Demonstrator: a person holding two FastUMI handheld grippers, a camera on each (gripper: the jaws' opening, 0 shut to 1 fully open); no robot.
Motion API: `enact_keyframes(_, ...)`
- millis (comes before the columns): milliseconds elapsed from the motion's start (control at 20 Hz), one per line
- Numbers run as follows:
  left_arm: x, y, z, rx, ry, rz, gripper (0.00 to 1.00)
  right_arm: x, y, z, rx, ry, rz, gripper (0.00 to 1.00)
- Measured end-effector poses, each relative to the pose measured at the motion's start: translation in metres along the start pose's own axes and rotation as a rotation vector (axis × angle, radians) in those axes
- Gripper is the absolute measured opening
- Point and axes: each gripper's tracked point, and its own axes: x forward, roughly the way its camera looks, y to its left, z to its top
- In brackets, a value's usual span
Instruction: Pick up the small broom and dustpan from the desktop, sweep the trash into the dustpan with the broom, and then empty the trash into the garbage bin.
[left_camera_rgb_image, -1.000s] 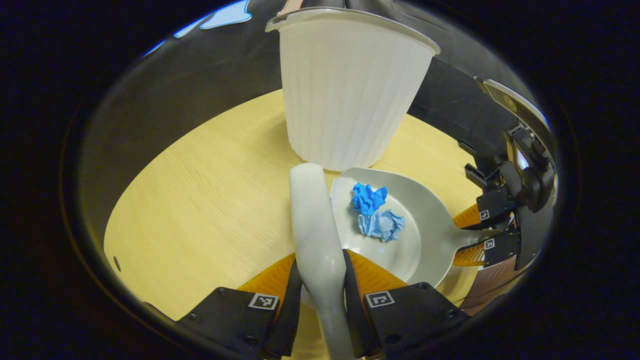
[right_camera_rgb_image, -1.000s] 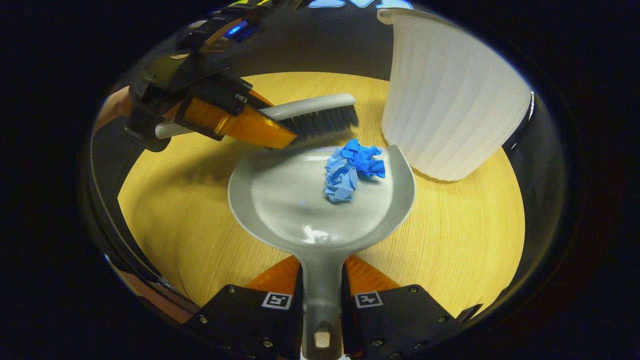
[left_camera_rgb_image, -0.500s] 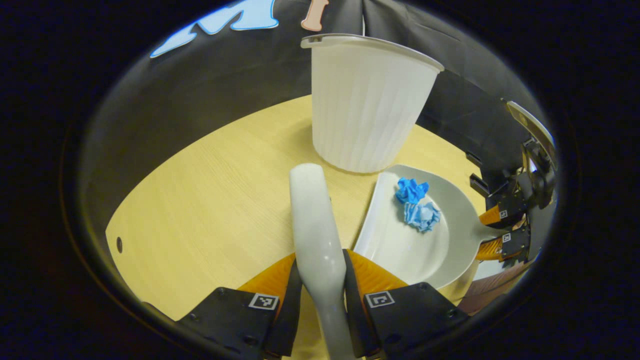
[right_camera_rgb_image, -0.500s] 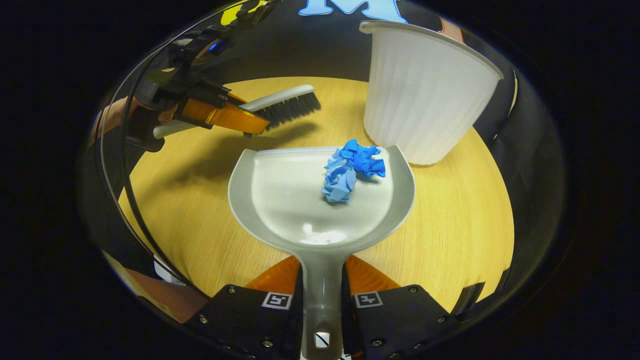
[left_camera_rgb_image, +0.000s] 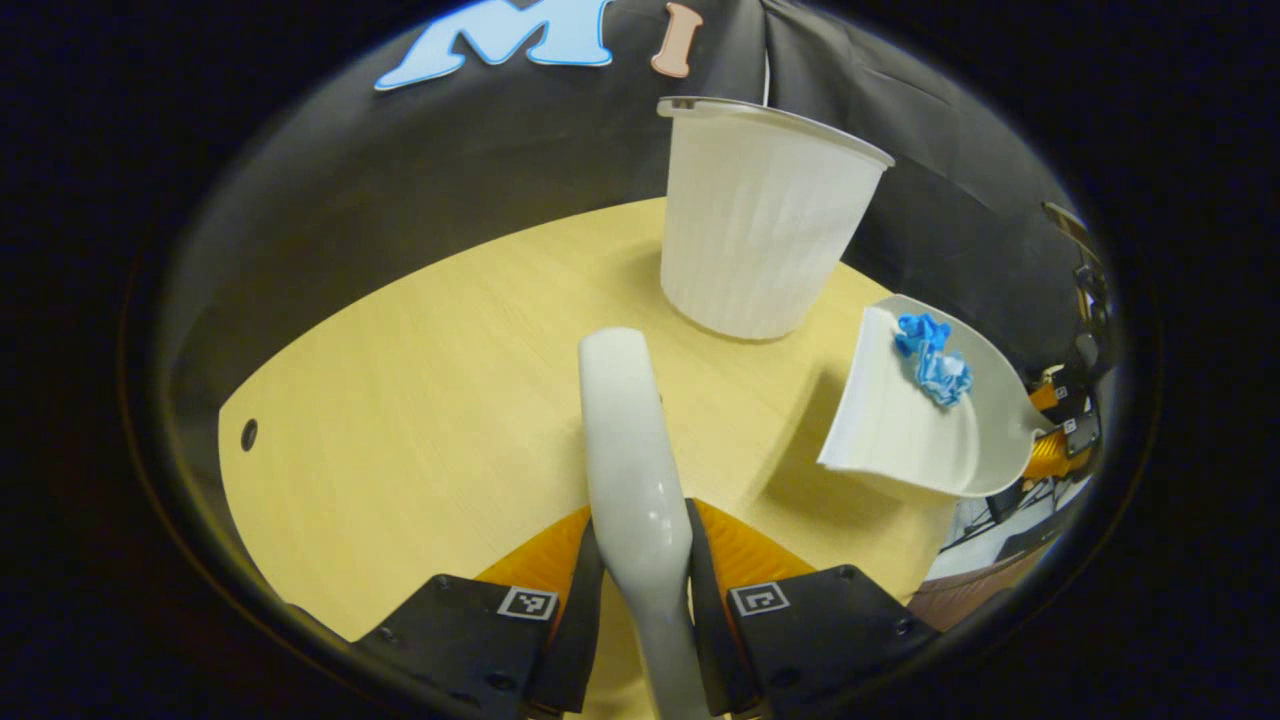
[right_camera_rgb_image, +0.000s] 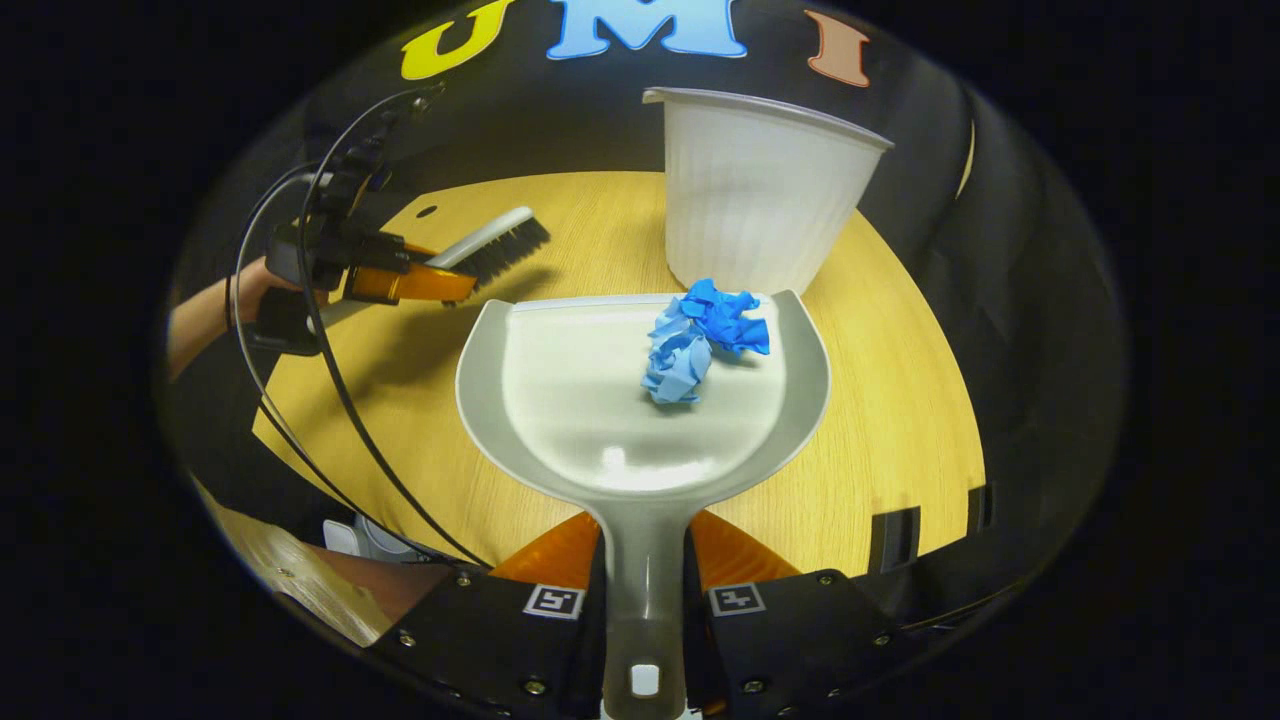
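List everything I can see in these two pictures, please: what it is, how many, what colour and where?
Garbage bin: one, white, ribbed, upright at the table's far side.
Dustpan: one, grey, lifted off the table in front of the bin, handle between the right gripper's fingers.
Paper balls: two, blue, crumpled, in the dustpan near its front edge.
Broom: one, grey with dark bristles, held above the table off to one side of the dustpan.
Table: one, light wood.
Cables: black, trailing from the left gripper.
Left gripper: black with orange fingers, clamping the broom handle.
Right gripper: same make, clamping the dustpan handle.
Person's arm: behind the left gripper.
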Motion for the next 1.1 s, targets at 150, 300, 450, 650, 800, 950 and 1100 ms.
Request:
enact_keyframes(150,0.0,0.045,-0.028,-0.034,0.0,0.043,0.49,-0.017,0.001,0.02,0.008,-0.015,-0.021,0.31)
enact_keyframes(300,0.004,0.078,-0.056,-0.067,-0.002,0.069,0.46,-0.039,-0.004,0.039,0.0,-0.03,-0.037,0.31)
enact_keyframes(450,0.004,0.113,-0.088,-0.082,-0.005,0.092,0.46,-0.056,-0.004,0.065,0.0,-0.043,-0.032,0.31)
enact_keyframes(650,0.022,0.113,-0.131,-0.091,-0.016,0.116,0.46,-0.08,0.001,0.099,-0.017,-0.068,-0.001,0.35)
enact_keyframes(800,0.034,0.106,-0.167,-0.101,-0.023,0.123,0.49,-0.092,0.003,0.131,-0.03,-0.089,0.016,0.31)
enact_keyframes(950,0.021,0.109,-0.194,-0.118,-0.029,0.132,0.48,-0.101,0.004,0.163,-0.019,-0.096,0.041,0.31)
enact_keyframes(1100,0.011,0.107,-0.187,-0.132,-0.029,0.143,0.46,-0.1,0.0,0.191,0.004,-0.097,0.071,0.31)
